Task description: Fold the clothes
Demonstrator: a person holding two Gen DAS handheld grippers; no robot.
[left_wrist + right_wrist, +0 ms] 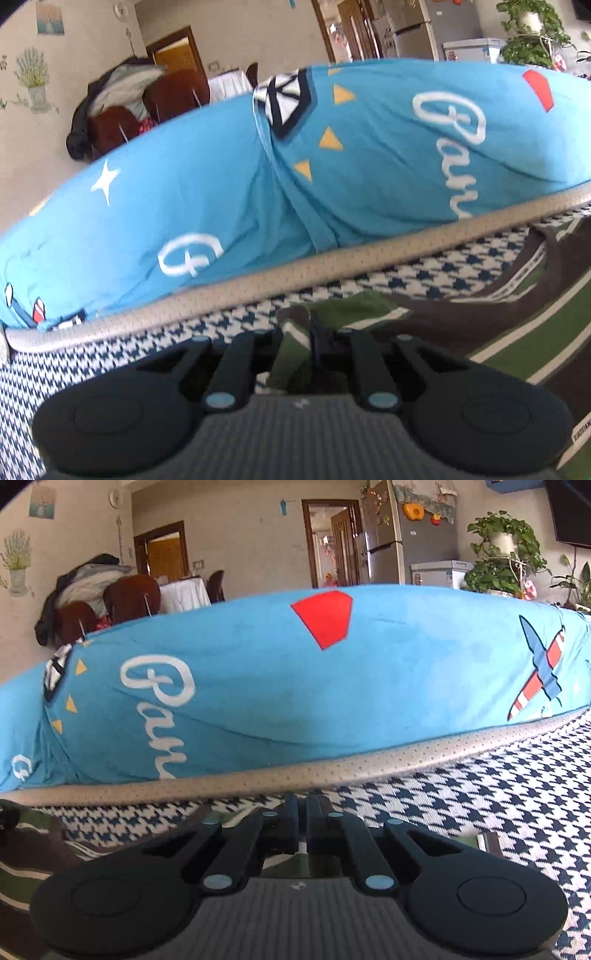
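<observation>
Your left gripper (312, 341) is clamped on a bunched fold of the green-and-brown striped garment (498, 332), which lies on the houndstooth cover (110, 354) on the near side of the grey piped edge (295, 266). Your right gripper (302, 814) has its fingers pressed together low over the same cover, just short of that edge; striped cloth shows beneath them, but you cannot tell whether they pinch it. The blue printed cushion (258, 686) lies just beyond that edge.

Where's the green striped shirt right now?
The green striped shirt lies on the houndstooth cover, lower right in the left wrist view, just short of the grey piping; the left gripper pinches a bunch of it.
</observation>
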